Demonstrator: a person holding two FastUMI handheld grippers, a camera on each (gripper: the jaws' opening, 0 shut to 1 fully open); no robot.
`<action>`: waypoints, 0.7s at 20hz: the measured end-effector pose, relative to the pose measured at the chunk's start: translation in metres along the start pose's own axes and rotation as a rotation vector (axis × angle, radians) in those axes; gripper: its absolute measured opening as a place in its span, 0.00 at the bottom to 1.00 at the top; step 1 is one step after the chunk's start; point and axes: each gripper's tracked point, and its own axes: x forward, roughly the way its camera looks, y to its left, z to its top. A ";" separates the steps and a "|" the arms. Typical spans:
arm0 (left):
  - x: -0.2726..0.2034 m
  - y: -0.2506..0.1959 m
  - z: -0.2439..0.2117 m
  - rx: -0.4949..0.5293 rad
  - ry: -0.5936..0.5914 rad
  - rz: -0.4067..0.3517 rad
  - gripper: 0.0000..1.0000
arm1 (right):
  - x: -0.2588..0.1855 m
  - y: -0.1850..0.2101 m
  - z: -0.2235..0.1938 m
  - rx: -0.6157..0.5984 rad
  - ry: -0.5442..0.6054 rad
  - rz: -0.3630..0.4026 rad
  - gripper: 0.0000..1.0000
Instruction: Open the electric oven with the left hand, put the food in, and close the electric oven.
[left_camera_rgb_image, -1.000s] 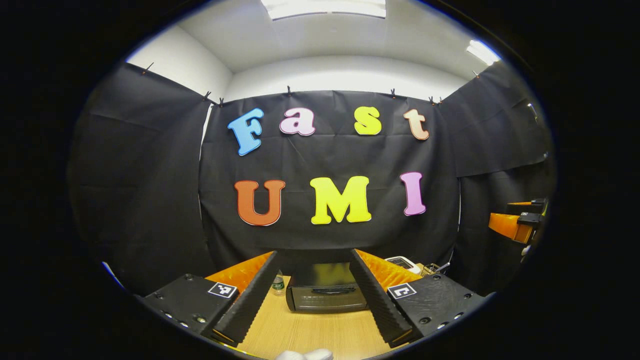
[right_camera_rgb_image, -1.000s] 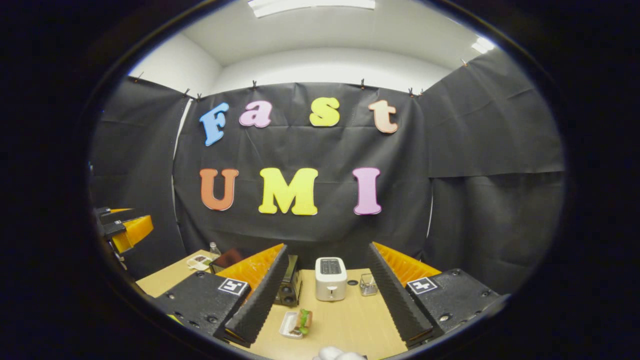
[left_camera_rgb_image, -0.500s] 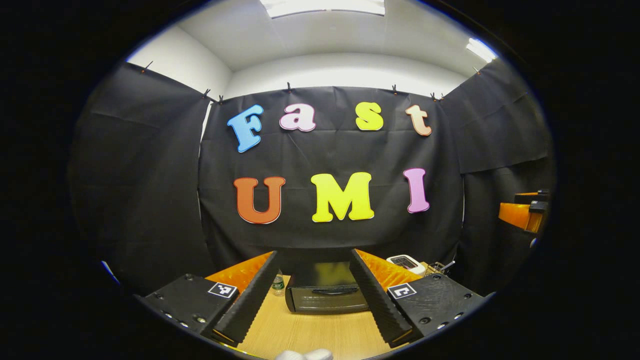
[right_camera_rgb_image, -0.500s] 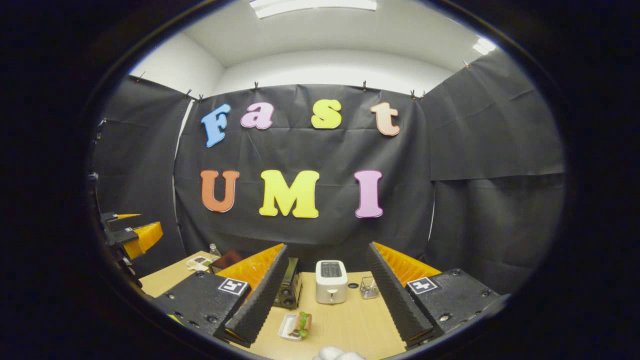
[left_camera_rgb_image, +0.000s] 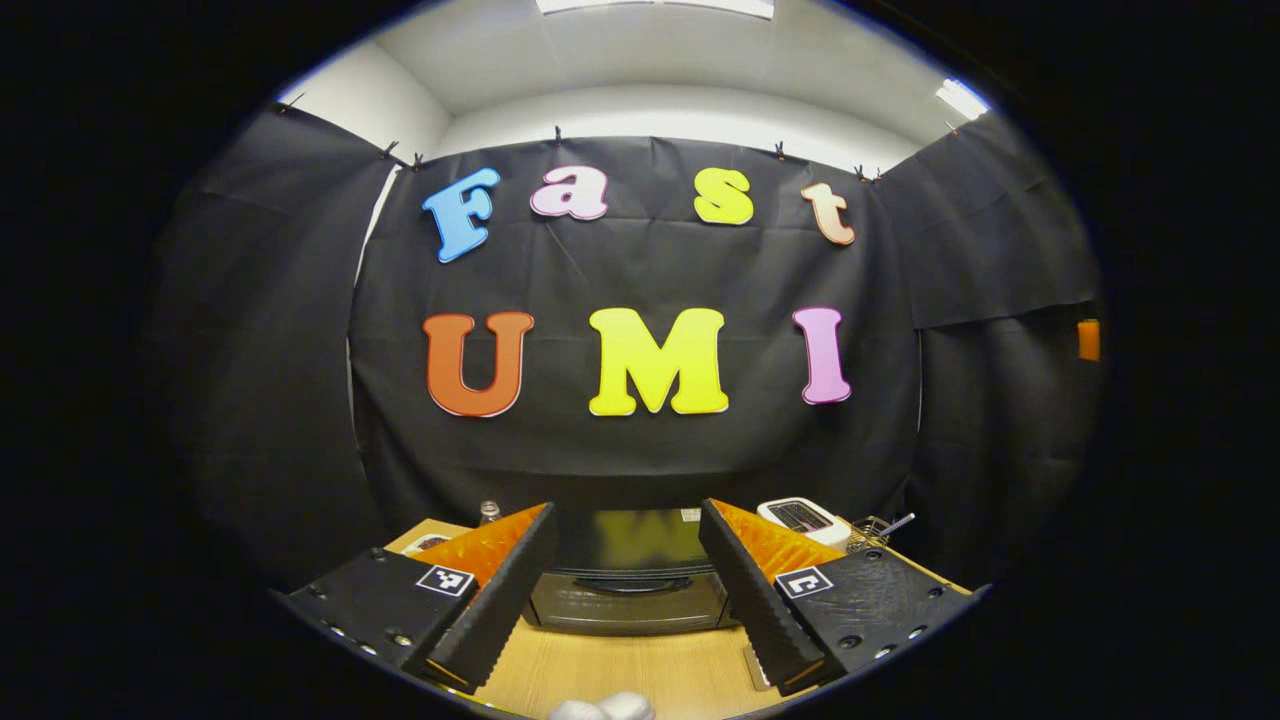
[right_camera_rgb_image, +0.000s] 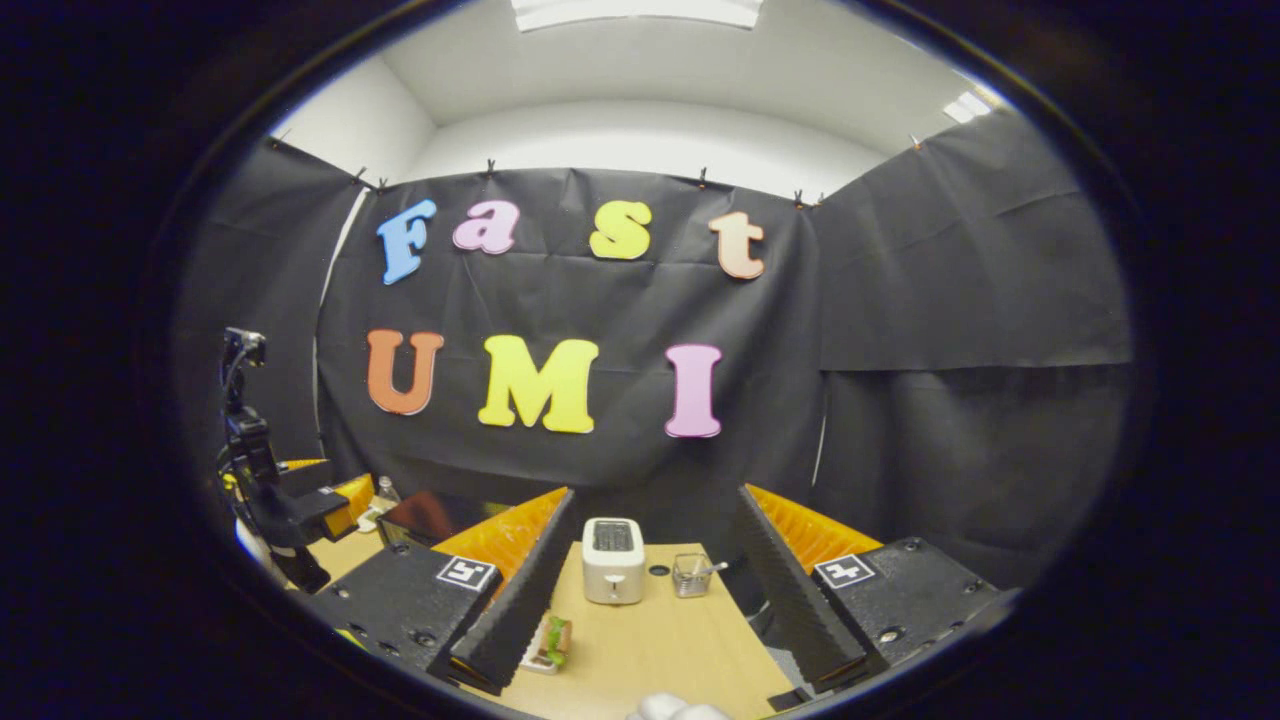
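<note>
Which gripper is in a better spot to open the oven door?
The left gripper. Its open fingers point straight at the oven, door shut, handle between them. The right gripper faces the toaster, with the oven off to its side.

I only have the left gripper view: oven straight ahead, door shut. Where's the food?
Observer: In the right gripper view the food, with something green in it, lies on a small white tray on the table, next to the right hand-held gripper.
Operator: Is the right one holding it?
Observer: No. It is open with nothing between its fingers. A white toaster stands beyond them.
Operator: Anything next to the toaster?
Observer: A small clear cup with a utensil in it, just to the toaster's right.
</note>
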 end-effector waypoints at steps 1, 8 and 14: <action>0.013 -0.005 -0.012 -0.003 0.020 -0.013 0.93 | -0.003 -0.007 -0.003 -0.008 0.006 -0.021 1.00; 0.094 -0.009 -0.096 0.025 0.145 -0.011 0.94 | -0.025 -0.049 -0.028 -0.036 0.074 -0.176 0.91; 0.129 0.003 -0.155 0.025 0.272 0.016 0.95 | -0.033 -0.063 -0.039 -0.048 0.122 -0.244 0.91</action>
